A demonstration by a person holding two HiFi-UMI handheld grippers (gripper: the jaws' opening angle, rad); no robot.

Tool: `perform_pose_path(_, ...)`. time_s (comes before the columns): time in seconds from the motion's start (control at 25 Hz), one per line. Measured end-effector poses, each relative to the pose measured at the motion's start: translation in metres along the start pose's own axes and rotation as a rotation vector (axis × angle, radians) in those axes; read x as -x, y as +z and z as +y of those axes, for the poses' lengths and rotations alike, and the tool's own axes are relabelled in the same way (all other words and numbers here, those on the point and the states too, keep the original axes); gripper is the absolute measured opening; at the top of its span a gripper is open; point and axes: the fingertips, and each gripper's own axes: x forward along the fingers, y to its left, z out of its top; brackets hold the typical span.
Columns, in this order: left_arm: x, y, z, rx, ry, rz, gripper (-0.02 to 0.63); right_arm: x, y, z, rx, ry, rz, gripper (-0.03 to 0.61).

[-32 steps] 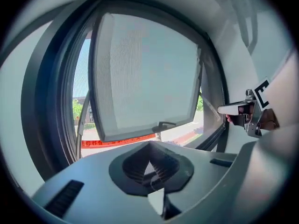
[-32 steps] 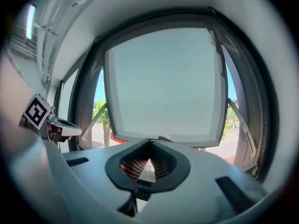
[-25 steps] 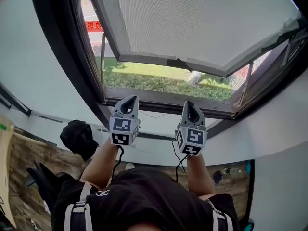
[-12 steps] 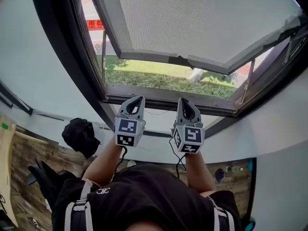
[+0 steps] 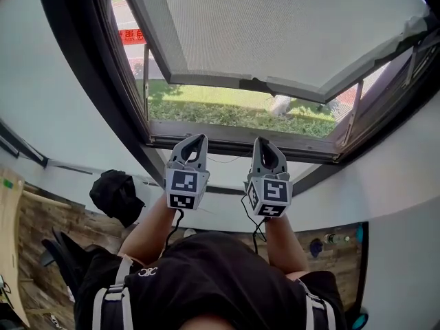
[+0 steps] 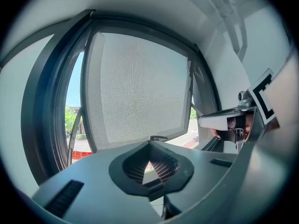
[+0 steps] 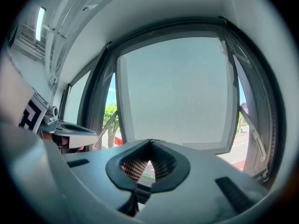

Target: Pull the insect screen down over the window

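insect screen [image 5: 289, 26]: flat rectangle of fine pale grey mesh, half see-through, closed off by a grey bottom rail [image 5: 206, 82] with a small dark handle [image 5: 254, 84] at mid-span. it hangs partway down the dark window frame [image 5: 89, 81], rail apart from the sill [image 5: 234, 133], grass [image 5: 227, 112] showing in the gap. left gripper [image 5: 196, 138]: fingers closed together, empty, near the sill. right gripper [image 5: 262, 143]: likewise, alongside.

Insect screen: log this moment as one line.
insect screen: partly down, gap below | left gripper: shut, empty, clear of screen | right gripper: shut, empty, clear of screen
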Motion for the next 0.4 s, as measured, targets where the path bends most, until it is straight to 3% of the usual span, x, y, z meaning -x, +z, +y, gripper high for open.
perform_pose_path(0.4,0.0012,-0.0022,-0.005,0.025,-0.005,0.016,0.014,0.0042,-0.0017,-0.0015,0.001,0.003,0.004,0.003)
